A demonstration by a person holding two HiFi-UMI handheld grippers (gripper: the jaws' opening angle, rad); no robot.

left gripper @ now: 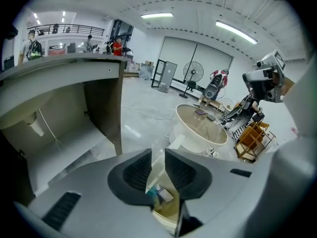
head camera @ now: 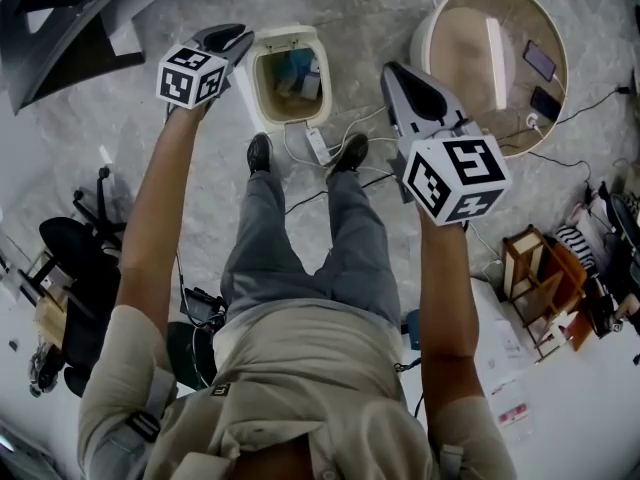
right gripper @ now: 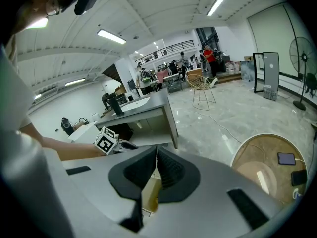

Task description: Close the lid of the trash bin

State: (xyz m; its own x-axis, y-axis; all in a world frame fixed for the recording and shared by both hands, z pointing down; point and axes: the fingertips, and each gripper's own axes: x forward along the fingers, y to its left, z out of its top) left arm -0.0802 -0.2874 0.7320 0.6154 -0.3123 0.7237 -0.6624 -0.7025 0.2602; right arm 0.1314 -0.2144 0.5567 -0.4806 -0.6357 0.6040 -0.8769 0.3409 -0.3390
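Observation:
A white trash bin (head camera: 290, 78) stands open on the floor just ahead of the person's shoes, with rubbish showing inside it. Its lid seems to stand up at the far rim (head camera: 288, 34), seen edge-on. My left gripper (head camera: 238, 36) hangs above the bin's left side, and its jaws are a narrow gap apart with nothing between them. Through that gap the left gripper view looks down into the bin (left gripper: 166, 207). My right gripper (head camera: 392, 68) hovers to the right of the bin with its pads together. The bin's tan inside (right gripper: 151, 192) shows under my right gripper (right gripper: 156, 152).
A round white table (head camera: 470, 28) with two phones on it stands at the right. Cables and a power strip (head camera: 317, 146) lie between the shoes. A wooden rack (head camera: 540, 278) is at the right, a black chair (head camera: 70, 248) at the left and a desk (left gripper: 64, 83) at the far left.

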